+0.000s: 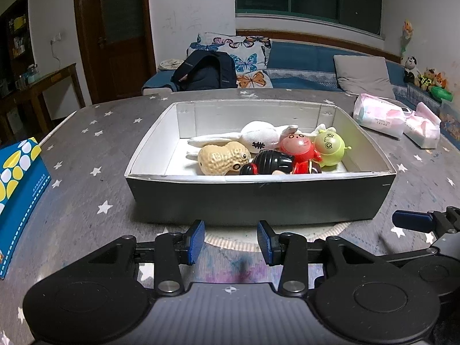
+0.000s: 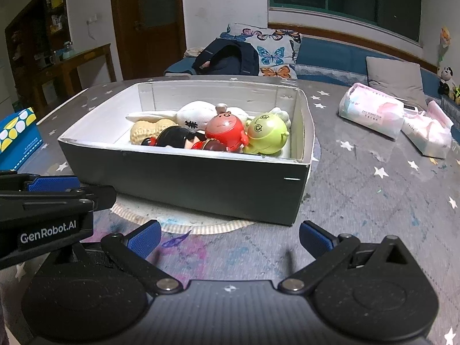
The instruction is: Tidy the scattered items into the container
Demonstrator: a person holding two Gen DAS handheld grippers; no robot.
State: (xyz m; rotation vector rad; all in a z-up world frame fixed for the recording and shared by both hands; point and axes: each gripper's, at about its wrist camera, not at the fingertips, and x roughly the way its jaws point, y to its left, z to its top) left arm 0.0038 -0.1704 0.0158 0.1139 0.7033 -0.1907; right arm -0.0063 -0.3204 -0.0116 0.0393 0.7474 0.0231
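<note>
A grey box with white inside [image 1: 258, 198] [image 2: 184, 178] stands on the star-patterned table. In it lie a white plush rabbit [image 1: 258, 135] [image 2: 192, 115], a peanut toy [image 1: 222, 158] [image 2: 143, 132], a black-haired doll [image 1: 270, 161] [image 2: 175, 138], a red figure [image 1: 299, 146] [image 2: 224, 129] and a green figure [image 1: 330, 146] [image 2: 264, 135]. My left gripper [image 1: 231, 241] is open and empty just in front of the box's near wall. My right gripper [image 2: 230, 240] is wide open and empty near the box's right front corner.
A blue, yellow and white dotted box [image 1: 17, 189] [image 2: 17, 135] lies at the table's left edge. Two pink tissue packs [image 1: 379, 115] [image 2: 371, 112] lie at the right. A round mat [image 2: 184, 224] sits under the box. A sofa with cushions stands behind the table.
</note>
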